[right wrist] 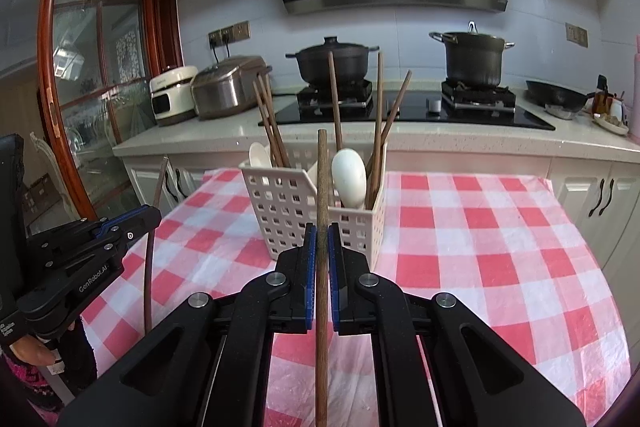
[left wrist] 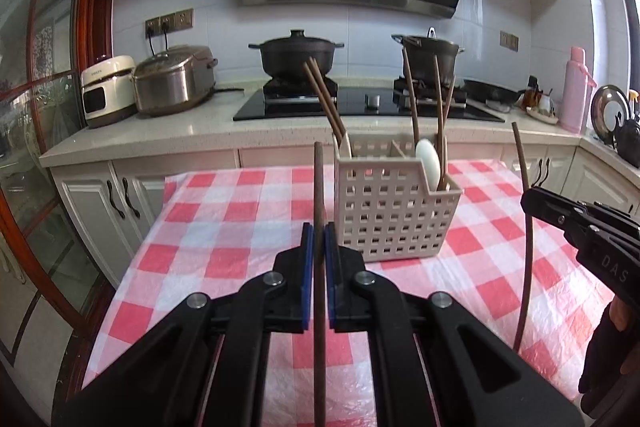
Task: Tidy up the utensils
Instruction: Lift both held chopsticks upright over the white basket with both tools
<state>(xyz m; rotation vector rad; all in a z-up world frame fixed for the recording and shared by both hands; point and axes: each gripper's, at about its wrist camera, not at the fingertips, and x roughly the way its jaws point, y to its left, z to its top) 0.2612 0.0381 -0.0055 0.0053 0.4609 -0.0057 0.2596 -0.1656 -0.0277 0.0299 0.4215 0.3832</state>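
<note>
A white perforated utensil basket (left wrist: pixel 390 211) stands on the red-checked tablecloth, holding several brown chopsticks (left wrist: pixel 324 99) and a white spoon (left wrist: pixel 428 161); it also shows in the right wrist view (right wrist: pixel 288 211). My left gripper (left wrist: pixel 319 233) is shut on an upright brown chopstick (left wrist: pixel 319 187), left of the basket. My right gripper (right wrist: pixel 321 233) is shut on another upright chopstick (right wrist: pixel 322 179), just in front of the basket. Each gripper shows in the other's view: the right (left wrist: pixel 532 201), the left (right wrist: pixel 154 215).
The checked table (right wrist: pixel 480 247) stands before a kitchen counter (left wrist: pixel 192 135). On the counter are two rice cookers (left wrist: pixel 172 83), a hob with two black pots (left wrist: pixel 298 53), a pan and a pink flask (left wrist: pixel 576 91). A glass door (right wrist: pixel 88 87) is at the left.
</note>
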